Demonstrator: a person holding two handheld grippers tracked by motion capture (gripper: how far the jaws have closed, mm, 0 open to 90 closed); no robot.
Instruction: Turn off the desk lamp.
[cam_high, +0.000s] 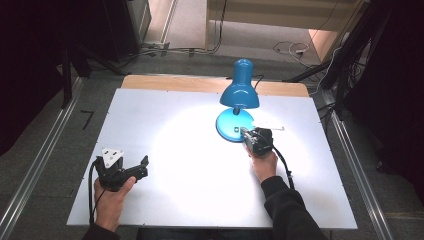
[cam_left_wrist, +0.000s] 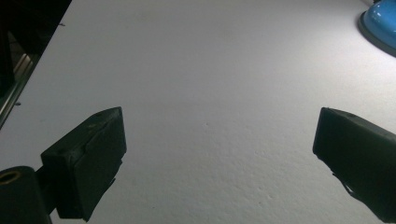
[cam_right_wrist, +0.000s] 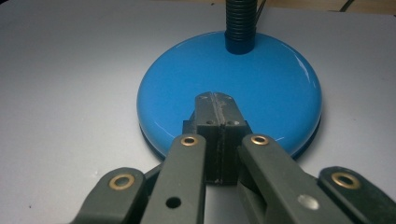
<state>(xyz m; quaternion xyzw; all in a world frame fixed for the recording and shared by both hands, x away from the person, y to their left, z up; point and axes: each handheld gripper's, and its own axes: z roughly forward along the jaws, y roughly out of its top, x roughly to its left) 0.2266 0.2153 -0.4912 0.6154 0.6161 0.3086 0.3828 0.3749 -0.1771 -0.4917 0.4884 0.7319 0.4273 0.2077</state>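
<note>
Pressing its 2 clenched jaws onto the blue lamp base (cam_right_wrist: 229, 88), right gripper (cam_right_wrist: 215, 100); left gripper (cam_left_wrist: 217, 140) released, near the worktop's (cam_high: 190, 175) front-left corner.

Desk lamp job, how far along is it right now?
Done, it seems: the blue desk lamp is lit, throwing a bright pool on the white table. In hand: the right gripper, jaws shut together, rests on the lamp base, apparently at its switch. The left gripper hangs open over bare table, holding nothing. Left: probably just drawing the right gripper back.
</note>
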